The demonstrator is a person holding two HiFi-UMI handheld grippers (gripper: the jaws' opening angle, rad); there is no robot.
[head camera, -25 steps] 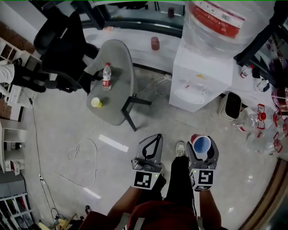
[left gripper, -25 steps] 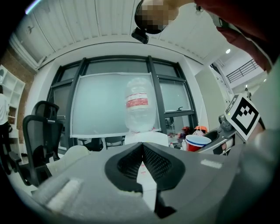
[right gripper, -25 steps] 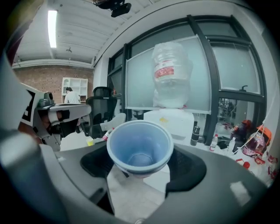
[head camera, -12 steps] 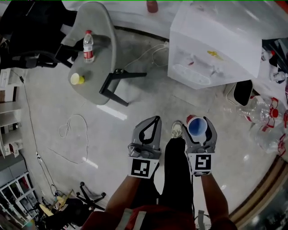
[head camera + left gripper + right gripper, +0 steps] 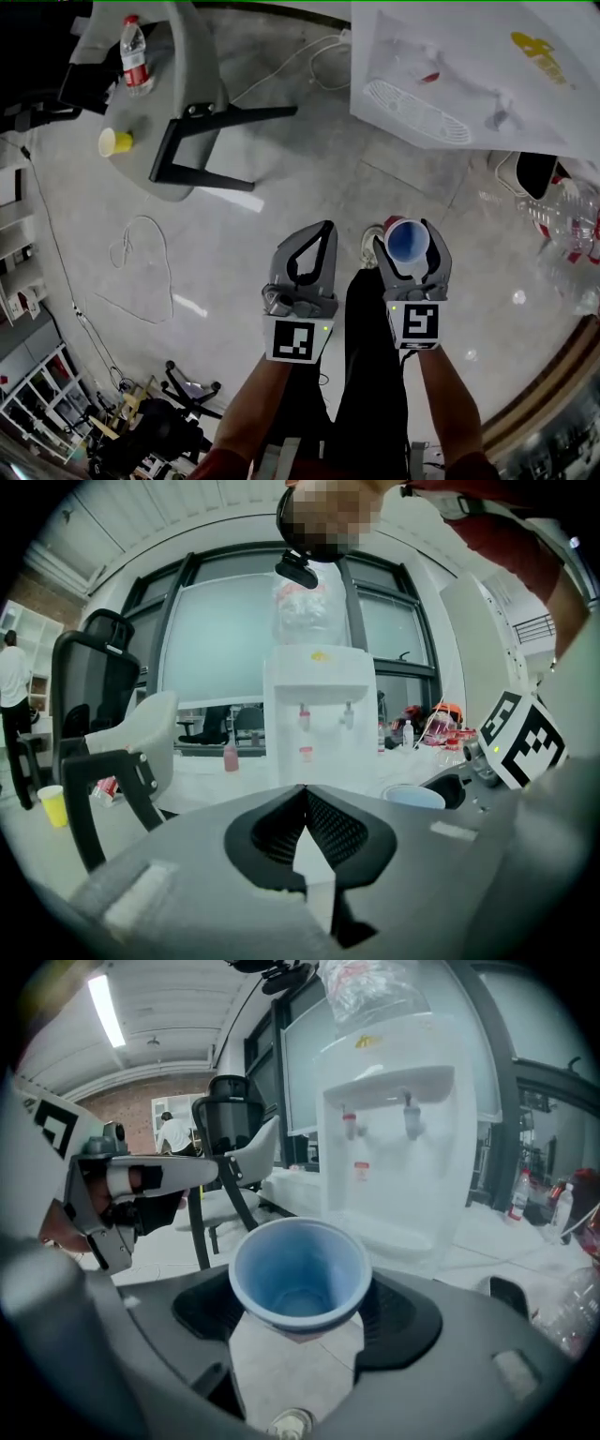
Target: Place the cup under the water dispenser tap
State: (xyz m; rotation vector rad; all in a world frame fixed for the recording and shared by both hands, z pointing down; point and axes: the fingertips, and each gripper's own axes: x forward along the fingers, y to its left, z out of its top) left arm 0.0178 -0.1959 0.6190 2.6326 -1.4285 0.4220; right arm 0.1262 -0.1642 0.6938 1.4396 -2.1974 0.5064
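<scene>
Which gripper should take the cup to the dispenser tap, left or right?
Right. The right gripper holds the blue cup upright, facing the water dispenser; the left gripper is shut and empty.

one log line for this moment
right gripper: shut on blue cup | left gripper: shut, empty | water dispenser: ahead, cup not yet under tap

Black-and-white square patterns are being displayed on the grey left gripper (image 5: 324, 231) and the grey right gripper (image 5: 409, 253). A cup (image 5: 409, 240), blue inside, is being shown. Far left, a yellow cup (image 5: 114, 142) is being borne by a grey chair (image 5: 187, 56).
</scene>
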